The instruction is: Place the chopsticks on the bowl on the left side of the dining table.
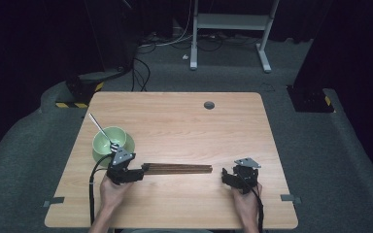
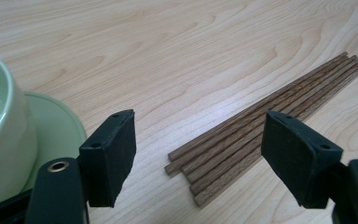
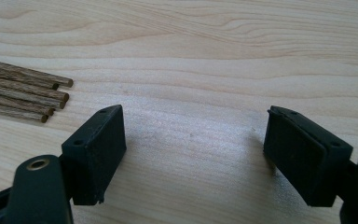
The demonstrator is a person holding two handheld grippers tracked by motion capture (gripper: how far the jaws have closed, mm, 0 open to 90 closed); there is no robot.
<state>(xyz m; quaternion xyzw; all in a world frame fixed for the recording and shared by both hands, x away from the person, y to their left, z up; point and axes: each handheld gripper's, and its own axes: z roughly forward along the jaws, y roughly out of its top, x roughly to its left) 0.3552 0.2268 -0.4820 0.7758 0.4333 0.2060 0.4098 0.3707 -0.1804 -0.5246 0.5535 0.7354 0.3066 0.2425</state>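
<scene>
Two forearms enter from the near edge of the table (image 1: pixel 175 116). We see the left hand-held gripper (image 2: pixel 198 156) angled toward the near ends of the chopsticks (image 2: pixel 261 126), jaws spread, nothing pinched. The right hand-held gripper (image 3: pixel 193 154) lies low by their far ends, jaws also spread. A bowl (image 1: pixel 110 139) sits just behind the left hand (image 1: pixel 111 190).

Matt dark wooden chopsticks (image 2: pixel 261 130) (grainy), glossy green bowl (image 2: pixel 0 140)
</scene>
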